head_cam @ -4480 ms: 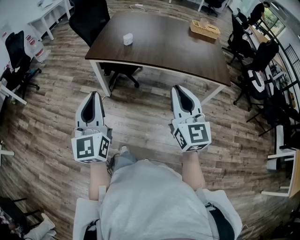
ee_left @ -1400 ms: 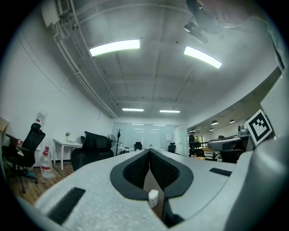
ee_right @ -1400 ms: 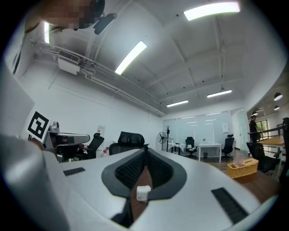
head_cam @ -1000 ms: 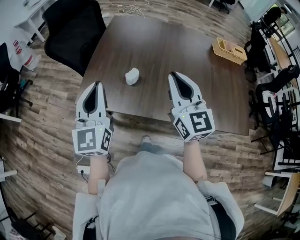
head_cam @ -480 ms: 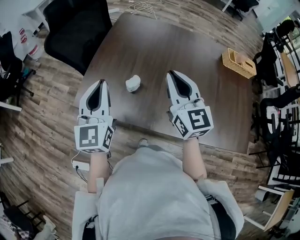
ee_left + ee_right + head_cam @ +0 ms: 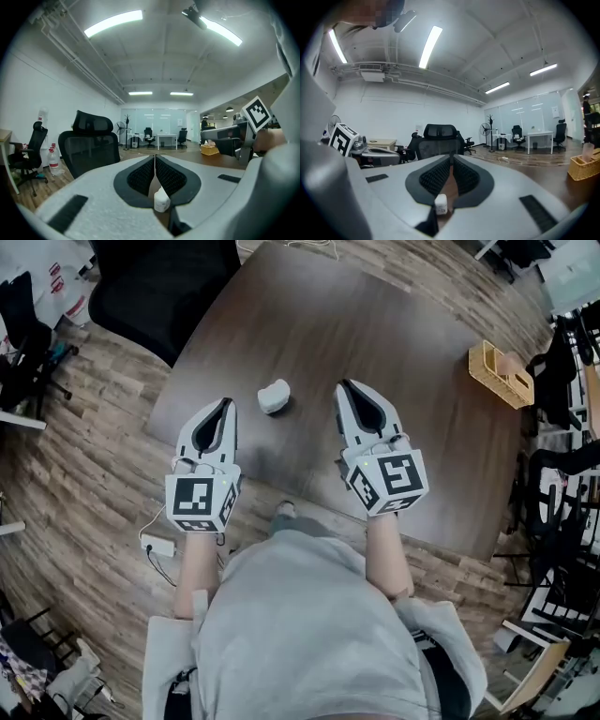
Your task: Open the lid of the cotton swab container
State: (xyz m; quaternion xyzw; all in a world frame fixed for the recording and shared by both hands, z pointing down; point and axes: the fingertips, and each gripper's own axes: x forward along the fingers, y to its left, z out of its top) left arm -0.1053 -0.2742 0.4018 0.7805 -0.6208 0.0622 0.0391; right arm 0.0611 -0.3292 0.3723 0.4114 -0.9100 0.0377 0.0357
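Note:
The cotton swab container (image 6: 274, 397) is a small white tub with its lid on, standing on the dark brown table (image 6: 375, 324). My left gripper (image 6: 223, 404) points at it from the near left, shut and empty, a short way off. My right gripper (image 6: 345, 387) sits to the container's right, also shut with nothing in it. In the left gripper view the container (image 6: 161, 200) shows low behind the closed left gripper (image 6: 154, 157). The right gripper view has the container (image 6: 440, 204) below the closed right gripper (image 6: 452, 157).
A wicker basket (image 6: 502, 374) stands at the table's far right. A black office chair (image 6: 159, 282) is at the table's left side, and more chairs crowd the right wall (image 6: 562, 474). A power strip (image 6: 157, 546) lies on the wood floor by my left arm.
Both grippers have come forward and down over the table's near edge. The left one has drawn close to the container. Both stay shut.

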